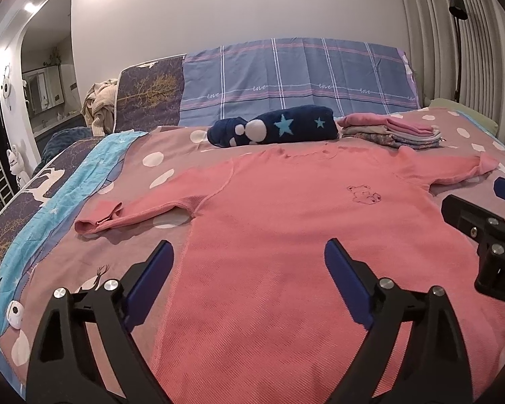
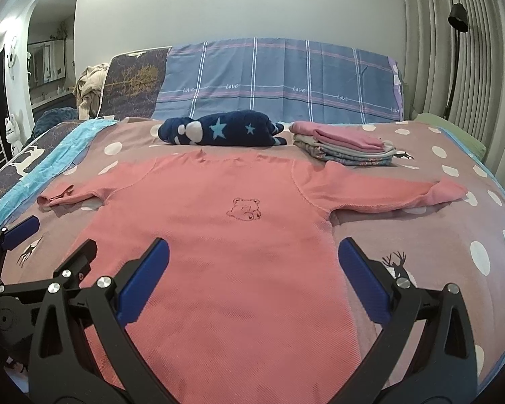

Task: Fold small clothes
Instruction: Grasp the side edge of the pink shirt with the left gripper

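Pink top (image 1: 286, 222) lies flat on the bed (image 1: 144, 158), collar far, hem nearest us.
Our left gripper (image 1: 249, 262) straddles its left side seam, right gripper (image 2: 252, 259) its right seam; both pairs of fingers apart, empty.

A pink long-sleeved top (image 2: 219, 235) lies flat and unfolded, front up, across the centre of both views, sleeves spread toward the left and right edges; a small outlined bear (image 2: 244, 208) marks its chest. A stack of folded clothes (image 2: 343, 148) sits beyond it, upper right of centre, just beyond the right shoulder.
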Demonstrator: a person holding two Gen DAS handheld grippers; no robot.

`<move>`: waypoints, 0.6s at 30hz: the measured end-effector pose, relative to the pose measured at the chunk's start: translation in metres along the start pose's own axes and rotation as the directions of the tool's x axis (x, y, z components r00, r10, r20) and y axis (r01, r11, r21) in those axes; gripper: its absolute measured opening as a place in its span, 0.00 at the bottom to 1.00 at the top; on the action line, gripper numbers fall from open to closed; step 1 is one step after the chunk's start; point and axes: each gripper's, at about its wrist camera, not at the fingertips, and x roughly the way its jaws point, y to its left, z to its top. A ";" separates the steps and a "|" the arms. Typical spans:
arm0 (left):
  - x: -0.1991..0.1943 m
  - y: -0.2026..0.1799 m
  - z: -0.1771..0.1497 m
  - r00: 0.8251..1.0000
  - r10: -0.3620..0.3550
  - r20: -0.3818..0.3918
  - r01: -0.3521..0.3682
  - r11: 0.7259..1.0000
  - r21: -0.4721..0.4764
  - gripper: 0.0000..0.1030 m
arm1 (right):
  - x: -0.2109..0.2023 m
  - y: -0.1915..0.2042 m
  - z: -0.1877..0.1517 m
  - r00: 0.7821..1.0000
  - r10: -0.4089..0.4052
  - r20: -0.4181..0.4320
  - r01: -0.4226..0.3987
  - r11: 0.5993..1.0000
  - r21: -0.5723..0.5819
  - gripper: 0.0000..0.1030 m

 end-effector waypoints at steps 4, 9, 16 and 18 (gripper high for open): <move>0.007 0.005 0.002 1.000 -0.009 -0.011 0.009 1.000 -0.004 0.88 | 0.008 0.004 0.003 1.000 -0.005 -0.014 0.004 1.000 -0.018 0.98; 0.025 0.042 0.007 0.998 -0.029 -0.051 0.026 0.998 -0.049 0.68 | 0.023 -0.003 0.008 0.998 0.003 -0.056 -0.006 0.999 -0.045 0.98; 0.083 0.175 0.010 0.937 0.300 -0.182 -0.319 0.943 -0.089 0.62 | 0.056 -0.025 0.021 0.980 0.070 -0.186 -0.082 0.995 -0.059 0.98; 0.103 0.207 0.009 0.915 0.333 -0.229 -0.361 0.928 -0.092 0.61 | 0.061 -0.024 0.026 0.986 0.018 -0.168 -0.037 0.993 -0.111 0.97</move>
